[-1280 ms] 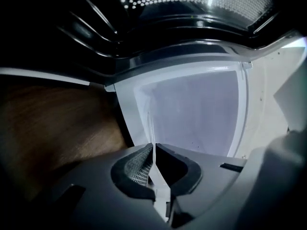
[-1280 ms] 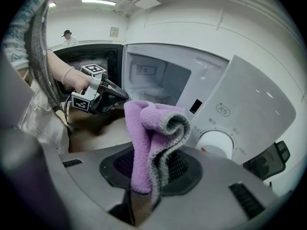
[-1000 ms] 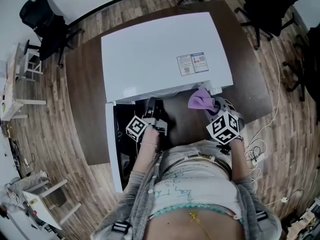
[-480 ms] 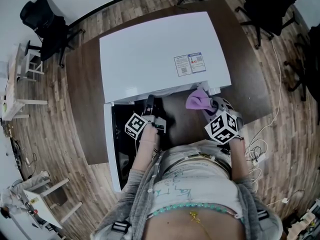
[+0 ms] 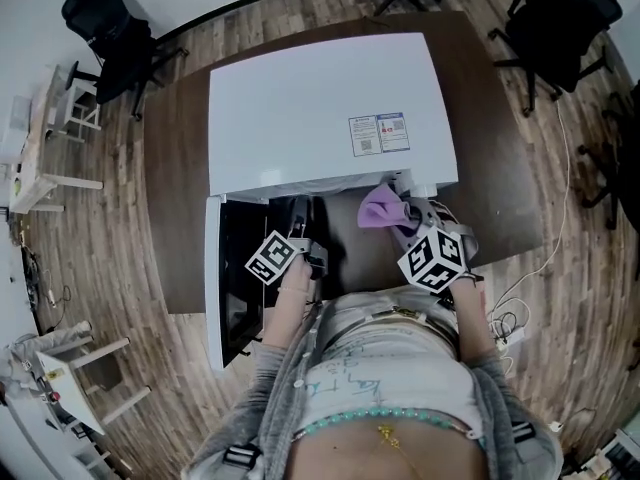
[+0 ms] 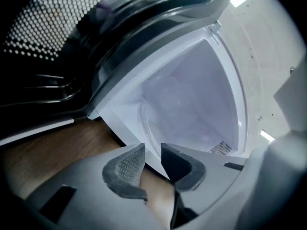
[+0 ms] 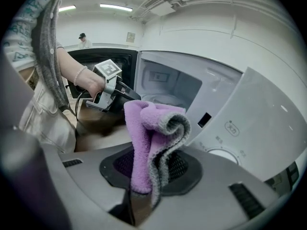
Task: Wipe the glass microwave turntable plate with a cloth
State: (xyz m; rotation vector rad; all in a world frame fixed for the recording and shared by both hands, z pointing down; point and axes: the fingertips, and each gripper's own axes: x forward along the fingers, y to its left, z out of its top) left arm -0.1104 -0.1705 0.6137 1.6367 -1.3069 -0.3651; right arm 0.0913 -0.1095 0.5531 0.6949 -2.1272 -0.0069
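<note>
The white microwave (image 5: 320,108) stands on a dark table with its door (image 5: 228,268) swung open to the left. My left gripper (image 5: 300,213) is at the mouth of the cavity. Its jaws (image 6: 152,150) have just been opening and stand open, with nothing between them. Beyond them the glass turntable plate (image 6: 165,111) lies faintly visible on the cavity floor. My right gripper (image 5: 402,216) is shut on a folded purple cloth (image 7: 151,128), held upright in front of the control panel (image 7: 225,147). The right gripper view also shows the left gripper (image 7: 112,87) in front of the cavity.
The dark brown table (image 5: 175,168) carries the microwave, and its front edge lies close to the person's body. Black office chairs (image 5: 110,28) (image 5: 565,18) stand on the wood floor behind. A cable (image 5: 520,298) trails at the right. A person (image 7: 84,40) stands far off.
The left gripper has rolled a little at the cavity mouth. The right gripper keeps the purple cloth and has shifted slightly left. The head view itself has moved.
</note>
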